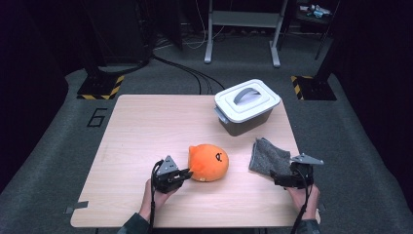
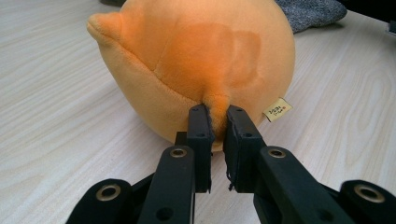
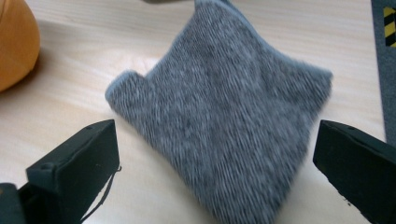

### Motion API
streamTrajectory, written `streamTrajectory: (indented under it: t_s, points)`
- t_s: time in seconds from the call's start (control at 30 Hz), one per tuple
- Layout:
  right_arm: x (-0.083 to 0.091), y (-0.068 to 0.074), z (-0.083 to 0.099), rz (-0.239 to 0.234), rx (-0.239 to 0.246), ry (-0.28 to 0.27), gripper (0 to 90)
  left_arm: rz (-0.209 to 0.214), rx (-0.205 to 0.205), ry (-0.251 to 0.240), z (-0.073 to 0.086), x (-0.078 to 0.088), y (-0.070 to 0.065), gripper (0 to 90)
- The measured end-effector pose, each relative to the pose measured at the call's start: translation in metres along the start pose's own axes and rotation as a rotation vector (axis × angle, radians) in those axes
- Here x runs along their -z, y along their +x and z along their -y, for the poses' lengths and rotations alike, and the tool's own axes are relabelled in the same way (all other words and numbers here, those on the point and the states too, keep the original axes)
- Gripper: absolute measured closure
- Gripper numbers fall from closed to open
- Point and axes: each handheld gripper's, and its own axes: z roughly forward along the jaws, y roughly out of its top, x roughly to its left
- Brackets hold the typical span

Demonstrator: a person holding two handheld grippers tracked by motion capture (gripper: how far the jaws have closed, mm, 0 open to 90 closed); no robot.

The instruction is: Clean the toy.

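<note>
Two grippers [image 1: 186, 173] [image 1: 277, 176] — left pinches plush [image 1: 209, 162].

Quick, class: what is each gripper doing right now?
Left gripper: shut on orange plush toy.
Right gripper: open, grey cloth ahead, not gripped.

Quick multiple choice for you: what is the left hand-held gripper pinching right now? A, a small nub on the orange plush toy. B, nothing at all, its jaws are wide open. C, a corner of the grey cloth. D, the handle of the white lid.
A: in the left gripper view the left hand-held gripper has its jaws closed on a small nub of the orange plush toy, pinching its fabric.
</note>
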Motion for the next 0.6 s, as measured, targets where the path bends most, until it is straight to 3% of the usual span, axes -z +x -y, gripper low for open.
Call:
streamTrajectory:
  t_s: [0.23, 0.5, 0.6]
  points:
    - [-0.032, 0.007, -0.023, 0.01, 0.038, 0.049, 0.0, 0.003, 0.011, -0.006, 0.0, -0.001, 0.001, 81.0]
    - [-0.063, 0.007, -0.033, 0.036, 0.019, 0.103, 1.1, 0.003, 0.009, 0.001, 0.0, -0.001, 0.001, 81.0]
    - [-0.075, 0.008, -0.033, 0.046, 0.011, 0.148, 7.2, 0.003, 0.01, 0.001, 0.0, -0.001, 0.001, 81.0]
